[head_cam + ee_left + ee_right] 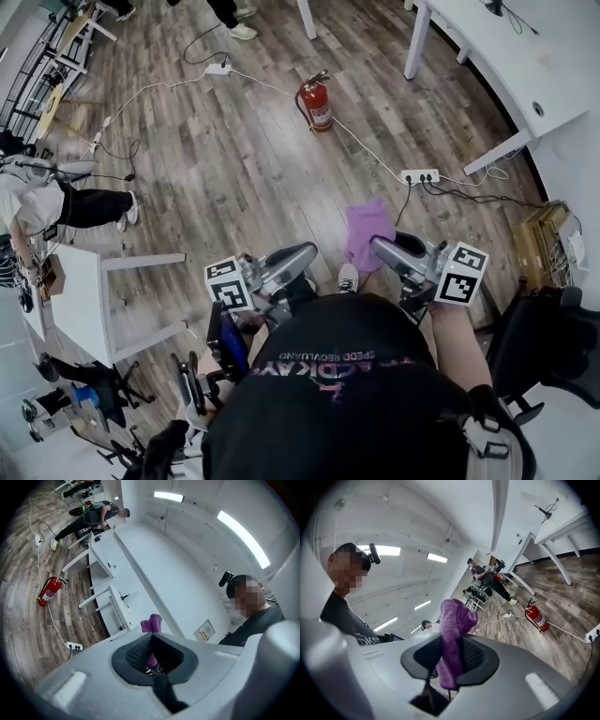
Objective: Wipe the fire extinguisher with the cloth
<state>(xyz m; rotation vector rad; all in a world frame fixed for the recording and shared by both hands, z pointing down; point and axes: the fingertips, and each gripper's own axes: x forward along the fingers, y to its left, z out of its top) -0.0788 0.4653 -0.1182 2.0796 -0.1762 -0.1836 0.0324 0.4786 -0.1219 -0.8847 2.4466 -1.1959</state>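
The red fire extinguisher (316,103) stands upright on the wood floor, well ahead of both grippers; it also shows as the small extinguisher (49,591) at the left gripper view's left and the extinguisher (536,616) at the right gripper view's right. My right gripper (377,246) is shut on a purple cloth (367,228), held up in the air. In its own view the cloth (453,634) hangs between the jaws of the right gripper (452,645). My left gripper (307,253) is shut and holds nothing, a short way left of the cloth. Past the tips of the left gripper (152,641) the cloth (152,623) shows.
A white power strip (419,175) and cables lie on the floor between me and the extinguisher. White desks (506,56) stand at the back right and a small white table (84,300) at the left. A person (75,202) stands far left. A black chair (553,347) is at my right.
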